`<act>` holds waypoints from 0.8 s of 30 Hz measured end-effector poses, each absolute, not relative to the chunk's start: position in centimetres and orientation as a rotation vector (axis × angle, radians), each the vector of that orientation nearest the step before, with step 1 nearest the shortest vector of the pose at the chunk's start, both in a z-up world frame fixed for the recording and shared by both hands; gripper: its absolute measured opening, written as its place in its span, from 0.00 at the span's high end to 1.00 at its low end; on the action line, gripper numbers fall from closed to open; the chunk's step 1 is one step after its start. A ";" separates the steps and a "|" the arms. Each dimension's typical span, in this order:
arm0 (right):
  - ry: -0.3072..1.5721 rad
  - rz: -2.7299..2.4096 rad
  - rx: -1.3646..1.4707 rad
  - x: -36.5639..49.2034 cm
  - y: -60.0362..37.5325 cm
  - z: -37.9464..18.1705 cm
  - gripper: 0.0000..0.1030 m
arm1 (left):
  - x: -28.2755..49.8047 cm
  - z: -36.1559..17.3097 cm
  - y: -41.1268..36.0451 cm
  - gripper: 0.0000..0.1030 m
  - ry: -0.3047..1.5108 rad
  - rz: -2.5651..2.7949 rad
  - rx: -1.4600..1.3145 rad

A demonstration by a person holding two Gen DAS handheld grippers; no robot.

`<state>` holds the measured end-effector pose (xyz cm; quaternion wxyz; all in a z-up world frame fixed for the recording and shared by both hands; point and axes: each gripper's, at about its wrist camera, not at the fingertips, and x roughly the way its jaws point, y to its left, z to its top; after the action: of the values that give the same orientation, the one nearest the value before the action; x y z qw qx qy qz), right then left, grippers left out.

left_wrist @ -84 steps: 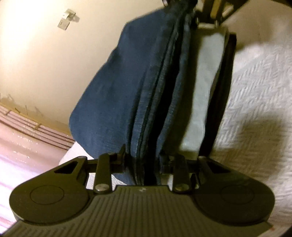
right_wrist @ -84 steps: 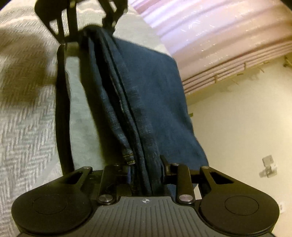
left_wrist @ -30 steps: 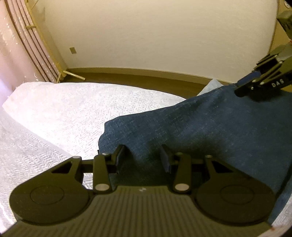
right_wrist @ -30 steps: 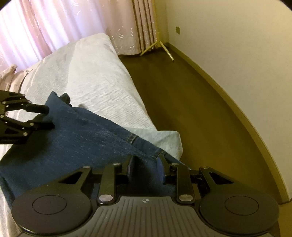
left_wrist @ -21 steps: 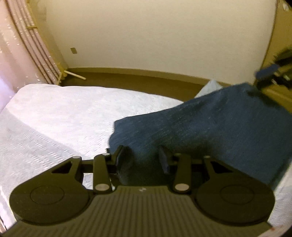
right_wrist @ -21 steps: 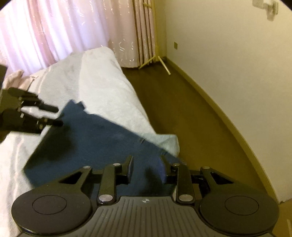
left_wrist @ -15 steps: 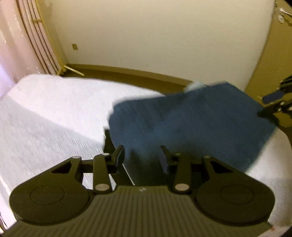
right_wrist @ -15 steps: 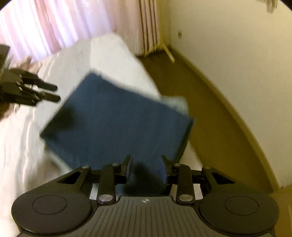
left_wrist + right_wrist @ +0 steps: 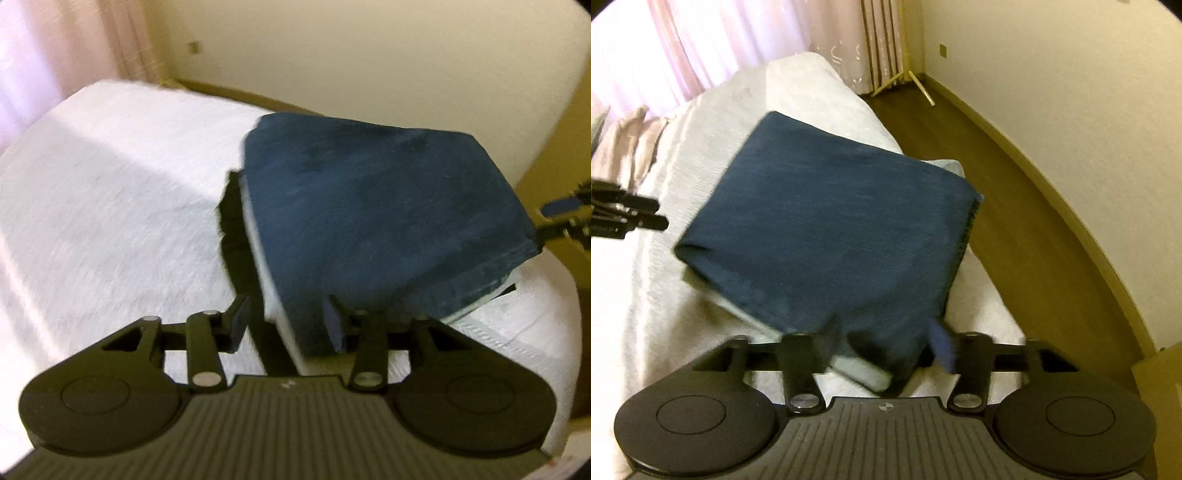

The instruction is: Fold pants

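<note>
Two black two-finger tongs are facing one folded stack on a bed covered in white herringbone-weave fabric. Dark blue denim pants, folded into a thick rectangular bundle, are lying on top of a pale light-blue folded cloth and a black folded garment, near the corner of the bed beside the brown wooden floor. Left tongs are standing released, fingers spread on either side of the stack's near corner, apparently not gripping it. Right tongs are likewise spread apart around the opposite near corner, blurred by motion. Pink curtains are hanging behind the bed.
</note>
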<state>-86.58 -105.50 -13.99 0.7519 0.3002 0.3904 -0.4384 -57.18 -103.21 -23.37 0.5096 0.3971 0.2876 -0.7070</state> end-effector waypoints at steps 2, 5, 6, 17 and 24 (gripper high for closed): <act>0.819 -0.950 0.694 -86.5 -104.0 -13.5 0.29 | -56.5 -22.4 -100.9 0.44 0.752 -1.645 0.898; 0.790 -0.955 0.764 -86.4 -101.8 -12.7 0.27 | -56.5 -21.5 -97.5 0.21 0.815 -1.564 0.824; 0.776 -0.959 0.786 -86.5 -100.9 -12.2 0.26 | -56.3 -21.0 -96.4 0.17 0.831 -1.544 0.808; 0.635 -1.150 0.853 -86.0 -88.7 -5.7 0.24 | -56.9 -17.5 -86.1 0.01 0.788 -1.549 0.759; 0.610 -1.257 0.819 -84.5 -80.1 -2.2 0.24 | -55.8 -14.4 -77.5 0.01 0.731 -1.567 0.722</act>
<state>-84.47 -80.07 -2.20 0.6896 0.3663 0.2726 -0.5621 -55.81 -77.50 -14.44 0.5924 0.3106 0.3144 -0.6736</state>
